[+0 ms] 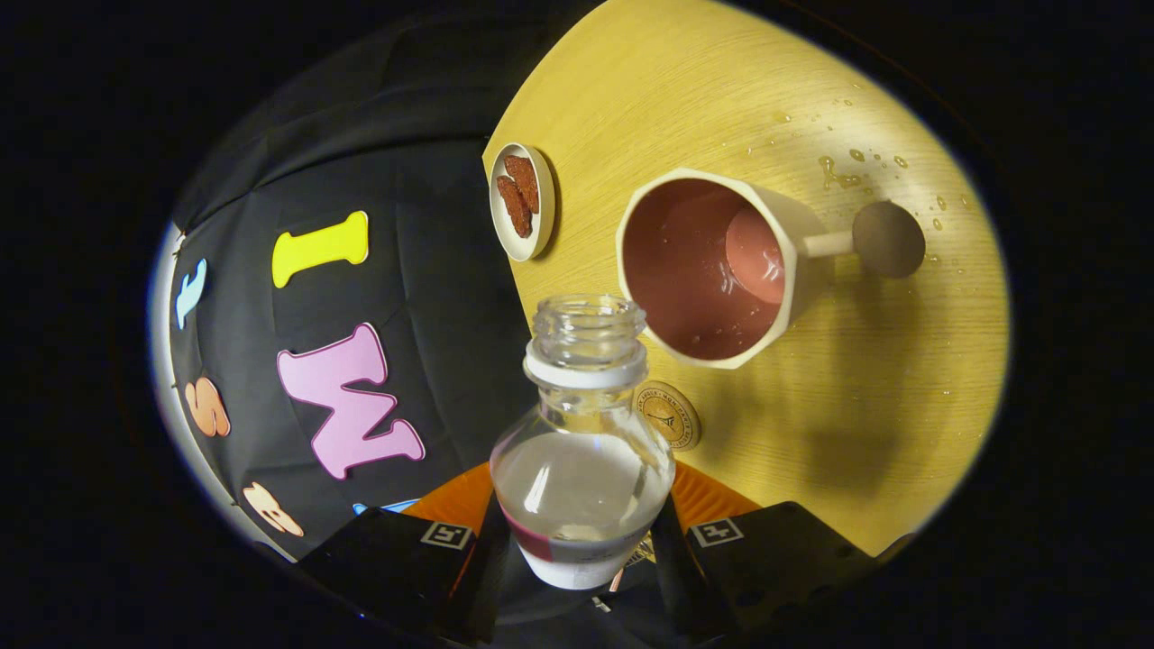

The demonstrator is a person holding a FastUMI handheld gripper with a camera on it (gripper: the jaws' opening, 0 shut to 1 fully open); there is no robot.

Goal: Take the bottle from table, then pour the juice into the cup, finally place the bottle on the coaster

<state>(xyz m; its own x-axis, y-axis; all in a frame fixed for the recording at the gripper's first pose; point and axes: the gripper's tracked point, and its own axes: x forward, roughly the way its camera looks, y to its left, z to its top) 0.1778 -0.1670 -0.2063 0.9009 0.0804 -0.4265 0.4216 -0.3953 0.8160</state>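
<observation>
Gripper clamped on uncapped bottle, lifted and tipped beside cup already wet inside; placement on coaster outstanding.

Coaster partly behind bottle

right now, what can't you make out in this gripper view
- Base of the bottle: hidden between the fingers of the hand-held gripper, which is shut on it.
- Coaster: partly hidden behind the bottle's shoulder; its printed emblem is too small to make out.
- Liquid level in the cup: unclear, since the tilted view shows mostly the wet inner wall.
- Contents of the small dish: too small to identify.
</observation>
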